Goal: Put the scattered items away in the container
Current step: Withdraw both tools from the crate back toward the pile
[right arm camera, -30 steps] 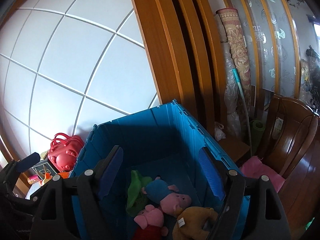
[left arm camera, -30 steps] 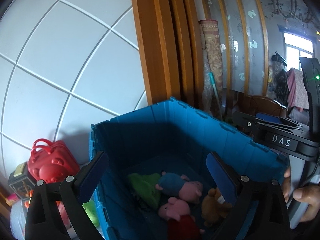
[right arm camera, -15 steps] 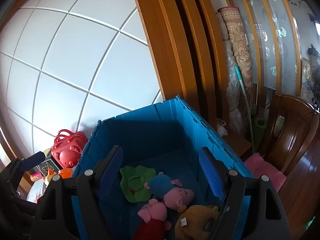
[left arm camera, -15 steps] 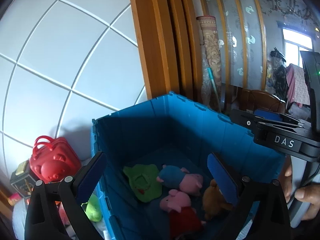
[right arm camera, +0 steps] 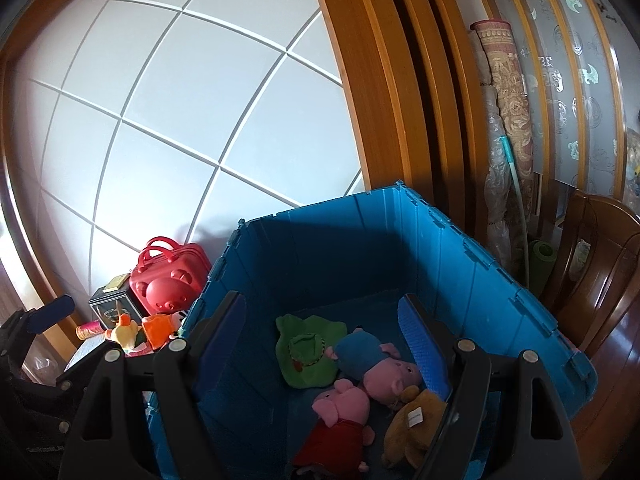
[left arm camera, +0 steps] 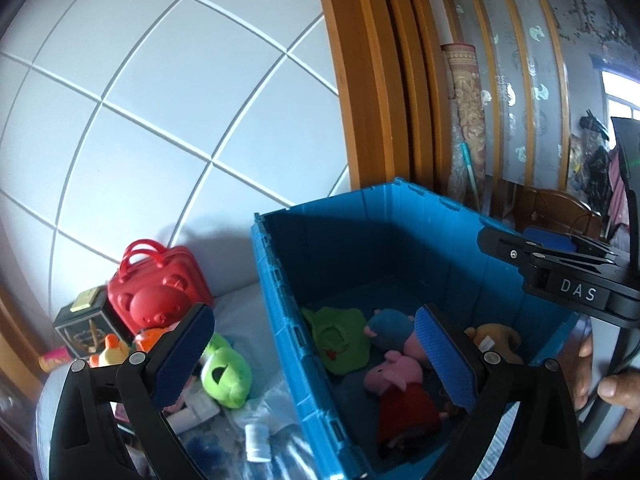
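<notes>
Left of the left gripper (left arm camera: 312, 348), a red bag (left arm camera: 158, 286) and green plush (left arm camera: 224, 372) lie outside the blue crate (left arm camera: 280, 300). Both grippers stand spread and empty. Beyond the right gripper (right arm camera: 324, 344), pig toys (right arm camera: 384, 360) lie inside the crate.

Between the jaws sits a blue crate (right arm camera: 460, 264) of hard ribbed plastic, its walls matt. Inside it, soft plush toys: a green cloth frog (right arm camera: 306, 350), two pink pigs (right arm camera: 348, 412) of smooth fabric, and a fuzzy brown bear (right arm camera: 412, 428) with a paper tag. Left of the jaws, a glossy moulded red plastic case (left arm camera: 156, 288) and a green plush toy (left arm camera: 224, 372). The jaw pads (left arm camera: 444, 356) look like rough, dimpled blue rubber on matt black plastic. Beyond the crate, glossy white wall tiles (right arm camera: 192, 92) and varnished wood framing (right arm camera: 384, 92).
</notes>
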Available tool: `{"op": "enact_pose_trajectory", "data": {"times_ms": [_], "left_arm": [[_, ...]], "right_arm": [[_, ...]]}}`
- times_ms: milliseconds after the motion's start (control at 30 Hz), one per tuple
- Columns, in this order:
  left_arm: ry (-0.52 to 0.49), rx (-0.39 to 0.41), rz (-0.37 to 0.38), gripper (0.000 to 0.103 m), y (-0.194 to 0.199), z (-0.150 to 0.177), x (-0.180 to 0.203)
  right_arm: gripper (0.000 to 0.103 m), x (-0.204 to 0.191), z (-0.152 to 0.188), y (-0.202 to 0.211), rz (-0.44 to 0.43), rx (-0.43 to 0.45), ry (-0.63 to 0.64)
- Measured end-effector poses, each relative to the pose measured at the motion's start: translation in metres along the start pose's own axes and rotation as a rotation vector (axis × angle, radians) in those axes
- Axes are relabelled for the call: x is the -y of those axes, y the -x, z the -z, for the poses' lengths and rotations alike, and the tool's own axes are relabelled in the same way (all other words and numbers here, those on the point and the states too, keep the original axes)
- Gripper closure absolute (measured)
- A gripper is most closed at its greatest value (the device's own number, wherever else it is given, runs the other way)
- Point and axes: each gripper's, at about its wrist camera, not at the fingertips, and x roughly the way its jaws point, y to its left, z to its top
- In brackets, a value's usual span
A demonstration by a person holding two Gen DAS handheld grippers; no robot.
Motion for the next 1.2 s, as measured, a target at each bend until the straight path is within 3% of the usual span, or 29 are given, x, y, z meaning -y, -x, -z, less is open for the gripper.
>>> {"op": "enact_pose_trajectory", "data": {"times_ms": [333,600,733,867,1000,1200], "left_arm": [[0.050,-0.010,-0.091,0.001,0.082,0.072,-0.095],[0.021,-0.123,-0.193,0.001,0.158,0.180,-0.197],[0.048,-0.205,-0.206,0.001,0.183,0.242,-0.235],[0.091,-0.289,-0.205,0.001,0.199,0.309,-0.255],[0.128,-0.371,-0.187,0.001,0.209,0.373,-0.262],[0.186,-0.452,-0.108,0.001,0.208,0.437,-0.257]], "right_arm": [[0.025,-0.090,0.036,0.048,-0.088,0.018,0.093],[0.024,-0.181,0.096,0.074,-0.162,-0.052,0.126],[0.024,-0.224,0.134,0.082,-0.195,-0.100,0.142],[0.024,-0.266,0.172,0.082,-0.234,-0.163,0.175],[0.024,-0.304,0.217,0.064,-0.260,-0.279,0.236],[0.024,-0.346,0.276,0.028,-0.302,-0.421,0.295]]}}
